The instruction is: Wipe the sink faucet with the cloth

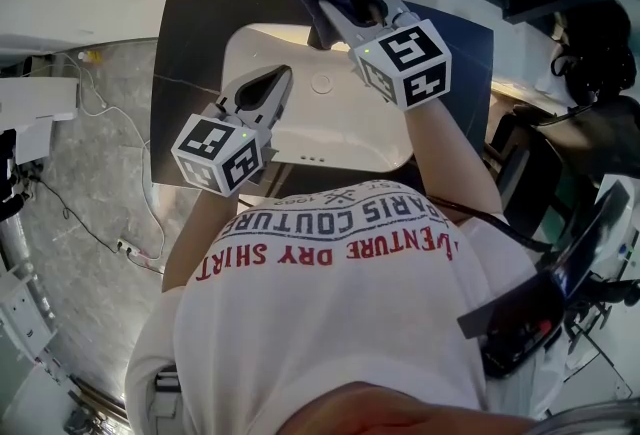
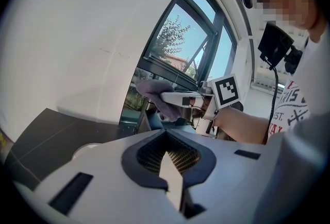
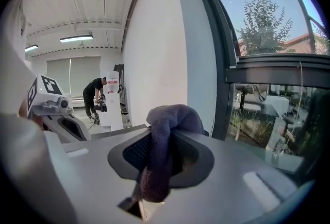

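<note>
Hanging pinched in the right claw (image 3: pixel 154 166), jaws together: the grey cloth (image 3: pixel 172 117).

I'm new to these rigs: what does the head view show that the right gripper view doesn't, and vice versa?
Only the head view shows the white sink, the dark counter around it and the right gripper from outside. Only the right gripper view shows ceiling lights and a distant person. Both show the cloth clamped in the right gripper's jaws, and the left gripper, shut and empty.
</note>
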The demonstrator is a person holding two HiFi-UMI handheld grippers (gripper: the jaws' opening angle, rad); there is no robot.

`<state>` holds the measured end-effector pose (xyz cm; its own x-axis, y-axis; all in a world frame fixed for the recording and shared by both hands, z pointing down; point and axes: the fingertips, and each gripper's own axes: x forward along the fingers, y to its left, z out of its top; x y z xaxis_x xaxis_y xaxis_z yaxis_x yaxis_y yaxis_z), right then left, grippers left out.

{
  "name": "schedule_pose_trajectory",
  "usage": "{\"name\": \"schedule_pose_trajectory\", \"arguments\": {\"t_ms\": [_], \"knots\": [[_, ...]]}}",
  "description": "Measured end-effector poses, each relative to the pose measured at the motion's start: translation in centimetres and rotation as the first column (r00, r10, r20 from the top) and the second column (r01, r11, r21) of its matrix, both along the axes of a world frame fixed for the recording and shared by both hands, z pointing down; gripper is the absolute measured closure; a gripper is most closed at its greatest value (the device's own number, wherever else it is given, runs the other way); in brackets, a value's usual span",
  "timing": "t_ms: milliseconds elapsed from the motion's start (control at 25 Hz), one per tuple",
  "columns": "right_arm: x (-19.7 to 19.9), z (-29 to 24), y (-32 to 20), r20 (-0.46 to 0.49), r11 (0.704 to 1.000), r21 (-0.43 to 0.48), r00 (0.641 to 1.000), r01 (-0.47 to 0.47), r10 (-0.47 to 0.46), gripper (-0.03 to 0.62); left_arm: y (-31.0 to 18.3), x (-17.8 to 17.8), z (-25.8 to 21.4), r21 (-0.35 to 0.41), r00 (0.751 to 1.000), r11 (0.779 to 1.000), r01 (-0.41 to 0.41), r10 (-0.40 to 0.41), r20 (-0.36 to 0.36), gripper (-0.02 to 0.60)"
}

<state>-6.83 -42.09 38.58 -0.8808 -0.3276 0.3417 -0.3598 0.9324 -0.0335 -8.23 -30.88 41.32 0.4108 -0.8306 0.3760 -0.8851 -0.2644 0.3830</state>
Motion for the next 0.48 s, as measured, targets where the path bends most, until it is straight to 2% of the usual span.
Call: {"name": "schedule_pose_trajectory", "arguments": {"t_ms": [480], "knots": [[-0.4,-0.2,-2.7,0.005,1.000,-0.025,1.000,-0.010,0.010,0.517,-0.1,-0.2,0.1,-0.001,1.000,1.000,-0.010,0.010,0.003,0.580]]}}
